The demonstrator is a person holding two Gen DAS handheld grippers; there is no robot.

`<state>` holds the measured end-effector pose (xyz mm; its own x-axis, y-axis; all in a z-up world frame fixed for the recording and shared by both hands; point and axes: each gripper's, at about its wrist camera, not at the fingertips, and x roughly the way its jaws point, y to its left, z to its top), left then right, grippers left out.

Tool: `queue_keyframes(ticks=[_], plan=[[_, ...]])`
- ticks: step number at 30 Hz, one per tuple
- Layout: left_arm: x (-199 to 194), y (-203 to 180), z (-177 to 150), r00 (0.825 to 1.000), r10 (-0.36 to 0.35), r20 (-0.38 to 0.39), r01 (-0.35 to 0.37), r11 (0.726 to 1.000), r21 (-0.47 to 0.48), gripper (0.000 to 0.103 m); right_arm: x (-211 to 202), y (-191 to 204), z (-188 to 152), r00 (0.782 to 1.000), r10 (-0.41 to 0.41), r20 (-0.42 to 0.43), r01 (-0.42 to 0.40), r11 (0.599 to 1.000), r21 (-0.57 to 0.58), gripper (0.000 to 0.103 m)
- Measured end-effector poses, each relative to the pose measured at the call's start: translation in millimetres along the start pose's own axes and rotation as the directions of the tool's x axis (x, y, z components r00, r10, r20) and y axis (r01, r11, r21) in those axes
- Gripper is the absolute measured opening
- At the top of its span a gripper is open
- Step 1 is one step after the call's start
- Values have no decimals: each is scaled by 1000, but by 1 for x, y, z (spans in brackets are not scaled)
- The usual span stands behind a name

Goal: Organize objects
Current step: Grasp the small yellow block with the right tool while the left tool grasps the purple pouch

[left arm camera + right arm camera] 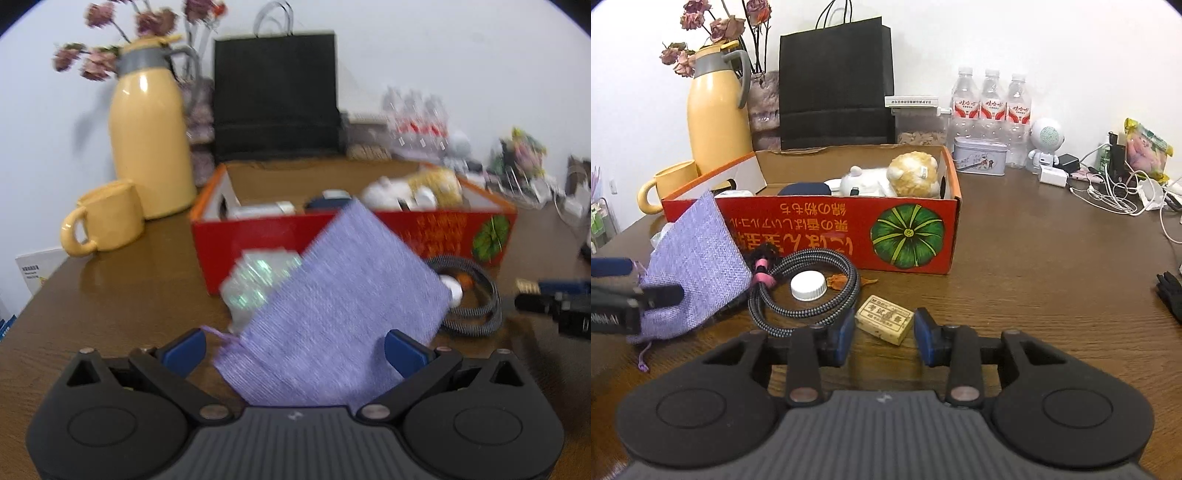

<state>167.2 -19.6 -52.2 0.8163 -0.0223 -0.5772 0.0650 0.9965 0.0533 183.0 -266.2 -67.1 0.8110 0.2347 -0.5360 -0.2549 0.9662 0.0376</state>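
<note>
Two grabs underway before the box (pixel 812 229): left gripper (pixel 293 349), spread, straddles the pouch (pixel 332 306); right gripper (pixel 884 332), still unclosed, must pinch the eraser (pixel 884 319).

You are facing a tabletop (pixel 1034 258) with an open cardboard box (pixel 812 236) sitting near its middle. A plush toy (pixel 897 175) is lying inside the box at its right end. Behind the box, a paper bag (pixel 834 85) is standing against the wall, with a jug (pixel 714 110) to its left and three water bottles (pixel 991 107) to its right. A mug (pixel 665 184) is sitting just in front of the jug. In front of the box, a fabric pouch (pixel 698 266) is lying at the left, a coiled cable (pixel 805 288) beside it with a bottle cap (pixel 808 285) inside the coil, and a small eraser block (pixel 884 319) to the cable's right, lying between your right gripper's (pixel 884 338) jaws.
</note>
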Motion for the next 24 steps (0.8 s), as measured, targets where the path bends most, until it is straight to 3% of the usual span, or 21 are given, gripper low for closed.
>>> queue_keyframes(ticks=[4,8,17,20,23,24], plan=[[6,-9,-4,999,-4,-46,6,999,47,103,-2,-1,0,1000,9,10,-9,1000,2,36],[10,3,-5,996,-51,-79,48,998,-31,103,-4,-2,0,1000,19,21,-19,1000,11,36],[4,-6,-8,995,-42,-89,41,999,-11,103,-7,-6,-2,999,31,32,-32,999,38,36],[-6,-11,-14,997,-52,-65,52,999,-2,89,-8,-8,-3,999,39,34,-41,998,46,36],[-16,-19,-17,998,-56,-42,56,998,2,63,-9,-9,-3,998,49,39,-51,997,54,37],[-20,-22,-18,998,-56,-37,56,998,4,47,-9,-9,-4,998,53,39,-55,997,56,37]])
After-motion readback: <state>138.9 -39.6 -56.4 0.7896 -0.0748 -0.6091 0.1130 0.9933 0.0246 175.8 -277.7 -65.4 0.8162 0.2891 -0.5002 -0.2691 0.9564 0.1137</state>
